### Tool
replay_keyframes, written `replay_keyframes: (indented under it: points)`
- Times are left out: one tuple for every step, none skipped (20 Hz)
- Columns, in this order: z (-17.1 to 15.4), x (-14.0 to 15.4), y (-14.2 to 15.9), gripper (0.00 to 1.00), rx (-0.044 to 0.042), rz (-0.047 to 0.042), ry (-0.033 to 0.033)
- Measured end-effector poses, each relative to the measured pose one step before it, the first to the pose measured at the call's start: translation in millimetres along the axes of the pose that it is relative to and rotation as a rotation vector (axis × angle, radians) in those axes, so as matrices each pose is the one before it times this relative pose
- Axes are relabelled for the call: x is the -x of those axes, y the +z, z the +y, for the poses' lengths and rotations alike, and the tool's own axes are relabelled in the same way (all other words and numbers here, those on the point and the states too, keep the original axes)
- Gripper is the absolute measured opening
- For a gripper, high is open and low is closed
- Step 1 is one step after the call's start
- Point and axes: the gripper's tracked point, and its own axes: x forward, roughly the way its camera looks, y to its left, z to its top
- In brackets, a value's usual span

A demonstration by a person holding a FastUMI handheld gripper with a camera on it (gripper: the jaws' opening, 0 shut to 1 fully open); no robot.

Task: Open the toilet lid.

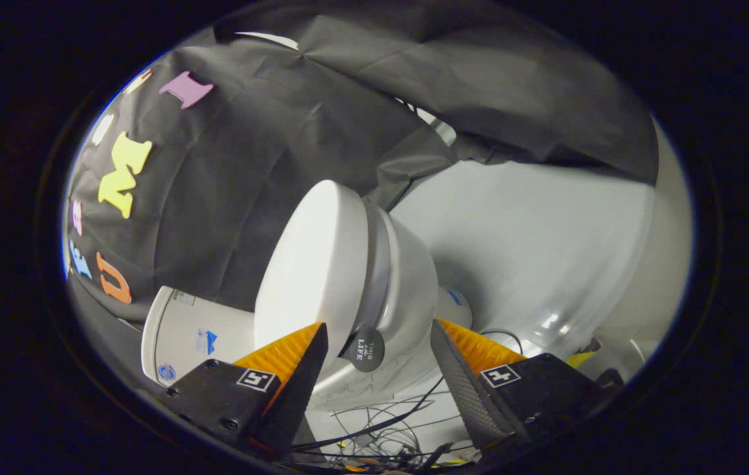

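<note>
Gripper (377, 333) fingers stand well apart, clamped on nothing; open space between the tips. View is rolled, so the scene sits tilted on its side.

Glossy white ceramic toilet (407, 290) lies just ahead of the fingers, its front end reaching into the gap between them. Smooth white oval toilet lid (311, 270) is down, lying flat against the seat; a thin grey seam runs between lid and bowl rim. Lid's outer face is turned toward the left finger, whose tip overlaps the lid's near edge in this view; cannot tell whether it touches. Right finger tip sits just beside the bowl's far side, contact likewise unclear.

Small round dark tag with pale print (363, 348) hangs at the lid's front edge, between the fingertips and nearer the left one.

White toilet tank (186, 336) with small blue stickers sits behind the lid, beyond the left finger, against the black cloth booth wall (242, 165).

Pale glossy floor (532, 237) spreads beyond the bowl on the right-finger side. Thin black cables (381, 429) lie tangled on the floor below the bowl, between the two finger bases.
</note>
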Motion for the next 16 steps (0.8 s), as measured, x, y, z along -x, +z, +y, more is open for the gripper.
replay_keyframes:
  points:
    - [-0.26, -1.06, -2.87, 0.96, -0.01075, 0.01409, 0.00601]
    - [-0.36, -1.93, -2.75, 0.95, -0.00771, 0.00981, 0.00302]
    - [-2.05, -3.81, -3.13, 0.9, -0.0007, 0.00829, -0.00618]
    - [-0.74, -2.23, -2.22, 0.88, 0.00068, 0.01276, -0.00312]
    - [0.87, 0.28, -1.42, 0.85, -0.00125, 0.01031, 0.0021]
    - [-0.14, -4.84, -3.06, 0.81, 0.00251, 0.00989, -0.00198]
    - [-2.79, -2.68, -2.83, 0.75, 0.00457, 0.00772, -0.00524]
    - [0.24, -3.81, -2.83, 0.69, 0.00039, 0.00777, 0.00008]
    - [3.03, -0.15, -1.19, 0.63, -0.00518, 0.00804, 0.01216]
    - [3.68, -1.36, 0.41, 0.61, -0.00458, 0.00478, 0.0148]
    - [5.01, -2.17, -0.78, 0.56, -0.00031, 0.00138, 0.00851]
    - [2.35, -1.89, 1.07, 0.51, 0.00623, -0.00201, 0.01091]
    - [1.97, -1.73, -1.67, 0.45, 0.00644, 0.00146, 0.01172]
    - [-0.95, -0.73, -0.28, 0.39, 0.00883, -0.00715, -0.0058]
    - [-1.64, 0.48, 0.99, 0.33, 0.00394, -0.00112, 0.00016]
    - [0.41, 1.59, 1.75, 0.34, -0.01016, 0.00041, 0.00278]
